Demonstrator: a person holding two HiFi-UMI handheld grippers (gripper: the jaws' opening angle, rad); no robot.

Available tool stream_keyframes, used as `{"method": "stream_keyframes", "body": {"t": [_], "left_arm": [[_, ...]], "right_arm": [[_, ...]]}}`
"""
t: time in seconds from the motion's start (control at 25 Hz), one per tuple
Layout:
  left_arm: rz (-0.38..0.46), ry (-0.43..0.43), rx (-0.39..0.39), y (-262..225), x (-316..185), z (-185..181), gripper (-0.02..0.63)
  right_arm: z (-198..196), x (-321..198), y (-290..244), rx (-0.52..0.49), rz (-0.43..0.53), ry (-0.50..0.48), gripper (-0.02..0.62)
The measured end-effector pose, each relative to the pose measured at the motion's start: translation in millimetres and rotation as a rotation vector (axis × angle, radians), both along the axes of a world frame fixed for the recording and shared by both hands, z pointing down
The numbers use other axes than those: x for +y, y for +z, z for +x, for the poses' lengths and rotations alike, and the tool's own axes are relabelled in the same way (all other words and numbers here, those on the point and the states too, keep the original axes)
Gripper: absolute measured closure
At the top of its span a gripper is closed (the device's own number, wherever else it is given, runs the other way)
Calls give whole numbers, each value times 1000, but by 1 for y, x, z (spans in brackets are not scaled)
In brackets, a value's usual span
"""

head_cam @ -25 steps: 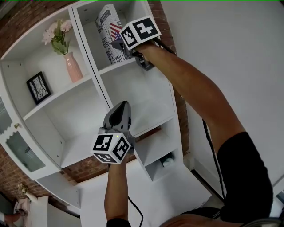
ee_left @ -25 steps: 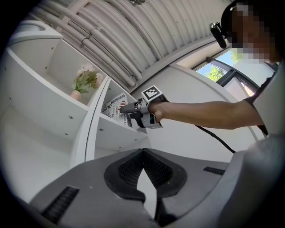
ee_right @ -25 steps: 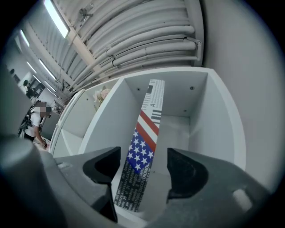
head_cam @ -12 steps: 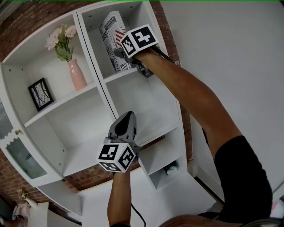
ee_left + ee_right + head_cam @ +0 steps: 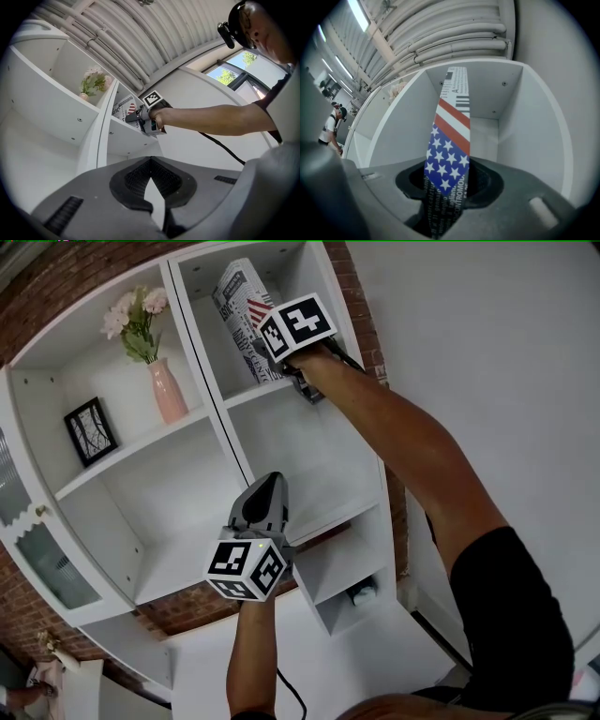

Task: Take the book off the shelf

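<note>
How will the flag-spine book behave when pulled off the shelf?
Probably stiff: the book is a thick bound block. It leans alone, so it may tip sideways. The right gripper, jaws just closing on the spine, grips low, so the top could swing.

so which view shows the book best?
Right gripper view: the book fills centre frame, flag print and text sharp. Head view shows it leaning on the top shelf, lower part blocked. Left gripper view: small, distant.

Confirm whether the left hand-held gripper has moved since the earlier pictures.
No. The left hand-held gripper keeps its place against the shelf unit; only the view itself shifted.
</note>
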State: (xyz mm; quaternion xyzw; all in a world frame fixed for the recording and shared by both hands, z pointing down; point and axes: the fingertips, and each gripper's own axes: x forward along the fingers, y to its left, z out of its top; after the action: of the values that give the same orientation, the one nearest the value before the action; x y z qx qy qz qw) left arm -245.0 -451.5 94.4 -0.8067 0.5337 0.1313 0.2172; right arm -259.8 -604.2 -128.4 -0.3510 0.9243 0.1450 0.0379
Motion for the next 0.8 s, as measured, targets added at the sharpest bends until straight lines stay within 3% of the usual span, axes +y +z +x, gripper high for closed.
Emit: {"method": "stream_keyframes", "body": {"t": [0.28, 0.8], "left_arm": [[8, 3, 9, -2, 5, 4, 609], [59, 25, 14, -15, 17, 31, 609]], "right_arm": [[34, 25, -12, -99, 45, -45, 440], [149, 110, 14, -185, 146, -145, 440]]}}
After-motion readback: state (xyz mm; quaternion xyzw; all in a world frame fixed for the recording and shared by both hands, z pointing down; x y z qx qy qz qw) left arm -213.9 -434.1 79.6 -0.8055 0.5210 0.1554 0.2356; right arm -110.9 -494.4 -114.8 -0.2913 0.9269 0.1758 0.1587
